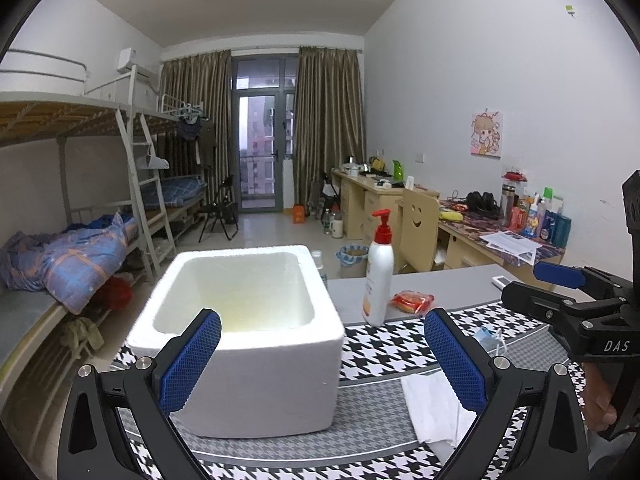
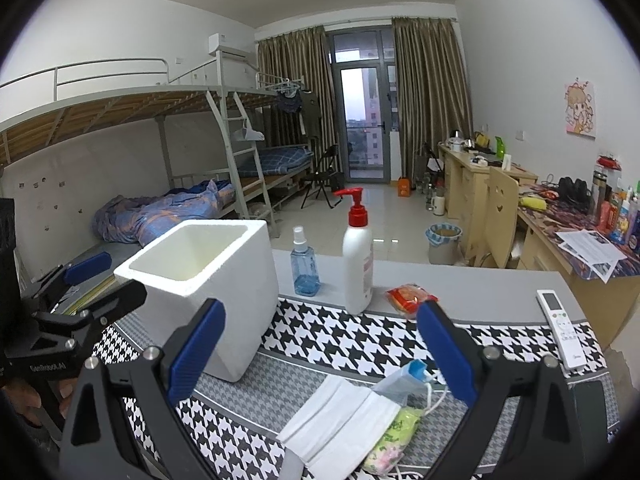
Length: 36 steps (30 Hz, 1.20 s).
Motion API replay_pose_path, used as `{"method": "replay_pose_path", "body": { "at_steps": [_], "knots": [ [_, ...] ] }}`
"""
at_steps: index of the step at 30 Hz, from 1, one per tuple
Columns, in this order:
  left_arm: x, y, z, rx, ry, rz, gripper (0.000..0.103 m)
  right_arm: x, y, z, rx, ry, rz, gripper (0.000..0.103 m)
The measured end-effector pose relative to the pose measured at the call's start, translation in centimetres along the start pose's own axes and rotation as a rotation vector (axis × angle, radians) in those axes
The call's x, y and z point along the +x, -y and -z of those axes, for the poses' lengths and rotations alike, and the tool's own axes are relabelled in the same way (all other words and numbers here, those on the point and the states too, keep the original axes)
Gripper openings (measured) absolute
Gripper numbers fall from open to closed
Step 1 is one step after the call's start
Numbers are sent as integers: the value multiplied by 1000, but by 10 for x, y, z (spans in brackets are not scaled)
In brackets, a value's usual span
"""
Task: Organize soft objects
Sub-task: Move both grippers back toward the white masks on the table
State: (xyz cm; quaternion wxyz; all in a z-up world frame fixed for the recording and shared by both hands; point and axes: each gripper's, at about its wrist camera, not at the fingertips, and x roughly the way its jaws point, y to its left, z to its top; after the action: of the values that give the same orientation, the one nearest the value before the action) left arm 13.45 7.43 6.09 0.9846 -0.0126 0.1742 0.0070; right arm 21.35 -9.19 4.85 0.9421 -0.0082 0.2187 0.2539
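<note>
- The left hand-held gripper (image 1: 322, 354) hangs above the desk (image 2: 496, 284) with its blue-padded fingers spread wide and nothing between them; the white foam box (image 1: 248, 344) stands just ahead of it.
- The right hand-held gripper (image 2: 320, 354) is likewise spread wide and empty, poised over a small pile of soft things.
- That pile lies on the houndstooth cloth (image 2: 340, 332): a folded white face mask (image 2: 340, 420), a blue face mask (image 2: 404, 380) with white ear loops, and a green floral packet (image 2: 394, 436) touching both masks.
- The foam box sits on the cloth to the left of the pile, open at the top, and looks empty inside.
- Behind the cloth stand a white pump bottle (image 2: 358, 256) with a red pump and a blue spray bottle (image 2: 306, 264); a red snack packet (image 2: 408, 296) lies just beside the pump bottle.
- A white remote control (image 2: 560, 328) lies near the desk's right edge.
</note>
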Motion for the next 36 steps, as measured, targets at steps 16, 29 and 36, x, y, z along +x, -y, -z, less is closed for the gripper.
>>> {"method": "replay_pose_path", "body": {
  "at_steps": [16, 29, 36],
  "knots": [
    [13, 20, 15, -14, -26, 38, 102, -3, 25, 11, 18, -22, 45, 98],
    [22, 37, 27, -5, -62, 58, 102, 2, 45, 24, 15, -52, 88, 98],
    [25, 43, 37, 7, -66, 66, 102, 2, 52, 33, 13, -65, 97, 98]
  ]
}}
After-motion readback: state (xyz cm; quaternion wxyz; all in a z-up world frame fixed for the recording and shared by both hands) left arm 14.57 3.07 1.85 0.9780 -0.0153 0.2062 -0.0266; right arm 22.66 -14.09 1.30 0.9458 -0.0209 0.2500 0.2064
